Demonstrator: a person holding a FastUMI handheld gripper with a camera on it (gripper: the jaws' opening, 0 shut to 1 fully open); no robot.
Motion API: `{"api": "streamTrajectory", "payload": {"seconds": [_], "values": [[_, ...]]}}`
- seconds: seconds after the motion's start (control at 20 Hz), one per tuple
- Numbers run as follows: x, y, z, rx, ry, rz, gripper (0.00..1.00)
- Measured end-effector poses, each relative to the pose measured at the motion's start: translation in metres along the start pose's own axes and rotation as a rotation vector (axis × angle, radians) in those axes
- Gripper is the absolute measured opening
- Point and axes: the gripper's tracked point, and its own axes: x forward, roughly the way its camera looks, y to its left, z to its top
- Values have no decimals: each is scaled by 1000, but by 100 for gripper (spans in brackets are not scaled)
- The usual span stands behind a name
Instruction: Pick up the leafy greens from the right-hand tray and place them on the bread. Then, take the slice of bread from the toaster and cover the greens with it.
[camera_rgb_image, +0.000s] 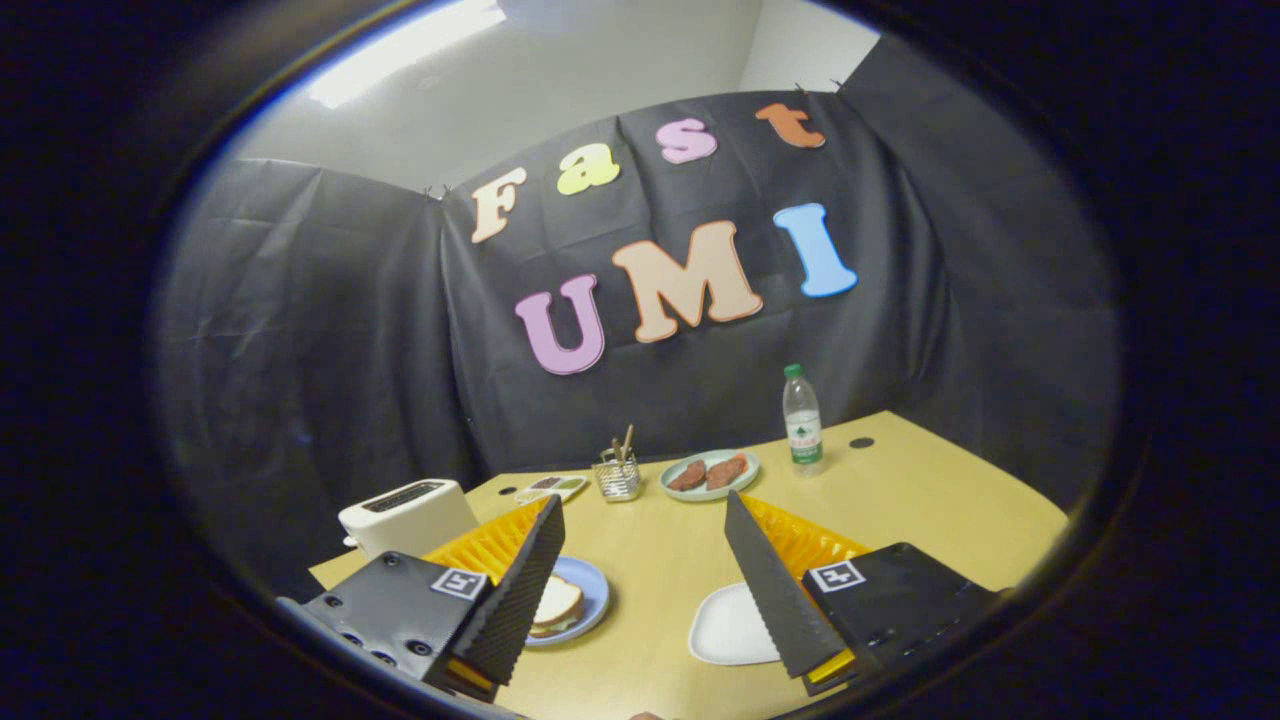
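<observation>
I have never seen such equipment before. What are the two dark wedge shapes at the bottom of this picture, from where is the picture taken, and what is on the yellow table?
The two wedges are the fingers of a hand-held gripper, a tool a person carries. The camera rides on the tool and looks forward along the fingers, so the picture bends like a fish eye. The fingers stand wide apart and hold nothing.

On the table: by the left finger, a blue plate with a sandwich, greens under its top slice. By the right finger, a white tray. A white toaster stands further left. Beyond are a small wire basket, a plate with two reddish-brown pieces, a small tray and a water bottle.
</observation>
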Motion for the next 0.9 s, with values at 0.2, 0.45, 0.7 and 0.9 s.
{"api": "streamTrajectory", "payload": {"seconds": [0.2, 0.45, 0.7, 0.9], "values": [[-24, -18, 8, -76, -53, -14, 100], [-42, -38, 11, -151, -79, -90, 100], [-50, -65, 9, -191, -103, -216, 100], [-60, -88, 7, -203, -112, -275, 100]]}}
